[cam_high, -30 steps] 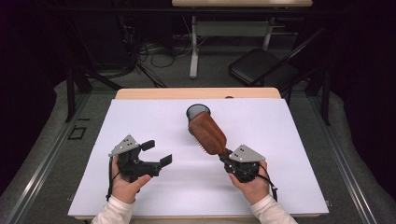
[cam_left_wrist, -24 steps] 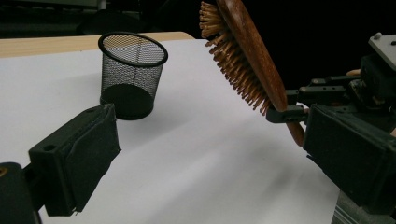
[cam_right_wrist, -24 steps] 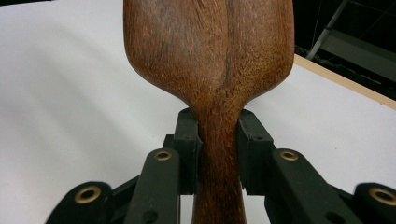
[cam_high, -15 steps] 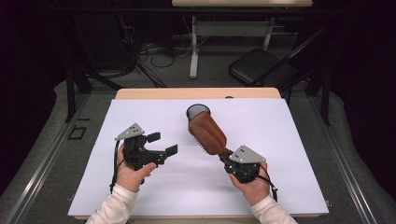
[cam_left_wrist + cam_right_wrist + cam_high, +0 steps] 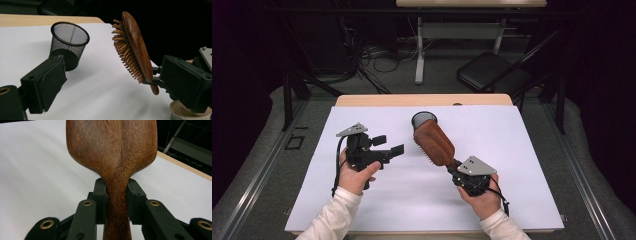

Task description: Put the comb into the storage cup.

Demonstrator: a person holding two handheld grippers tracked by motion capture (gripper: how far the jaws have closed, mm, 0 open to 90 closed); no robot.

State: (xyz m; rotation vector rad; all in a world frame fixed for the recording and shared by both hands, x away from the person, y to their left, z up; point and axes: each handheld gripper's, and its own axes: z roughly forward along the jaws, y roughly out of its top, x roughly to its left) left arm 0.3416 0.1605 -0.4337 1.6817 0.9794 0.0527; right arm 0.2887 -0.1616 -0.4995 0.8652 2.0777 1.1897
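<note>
My right gripper is shut on the handle of a brown wooden hairbrush. The brush is held off the white table, head slanting up toward the far left and bristles facing left. In the right gripper view both jaws of my right gripper press the handle below the brush's wide back. A black mesh cup stands upright just behind the brush head. My left gripper hovers open to the left of the brush, pointing at it. The left gripper view shows the cup and bristles between its wide jaws.
A white sheet covers the table, with a wooden strip bare along the far edge. Beyond the table, on the grey floor, are a black folding chair, a desk leg and cables.
My left gripper has lifted and moved away from the person, toward the cup and brush, staying open. The right gripper and the brush have held still.
</note>
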